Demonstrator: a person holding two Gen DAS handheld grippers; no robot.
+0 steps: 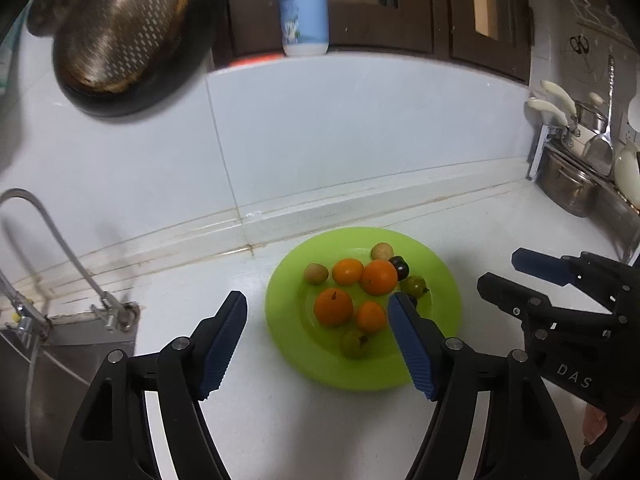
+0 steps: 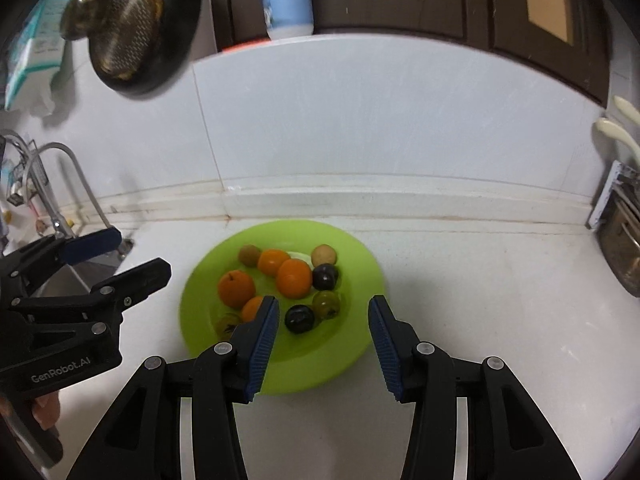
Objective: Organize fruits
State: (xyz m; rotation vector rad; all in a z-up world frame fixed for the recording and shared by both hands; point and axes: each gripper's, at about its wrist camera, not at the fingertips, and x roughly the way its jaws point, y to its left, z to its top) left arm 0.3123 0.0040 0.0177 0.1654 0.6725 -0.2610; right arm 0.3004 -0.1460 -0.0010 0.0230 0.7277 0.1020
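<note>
**Both grippers hang empty over a full green plate**

Left wrist view shows the left gripper with its blue-padded fingers spread wide and nothing between them; the right-hand pad overlaps the green plate in the picture without pressing any fruit. That plate sits on the white worktop near the back edge, below the tiled wall. On it lie four oranges, two pale brown round fruits, yellow-green fruits and a dark plum, all gathered toward the plate's middle, several touching.

From the right wrist view, the right gripper stands over the plate's near rim, its fingers moderately apart and empty. A second dark plum shows here, beside a yellow-green fruit. The left gripper appears at the left, near the sink's faucet. A strainer hangs on the wall, and a blue-and-white bottle stands on the ledge above.
</note>
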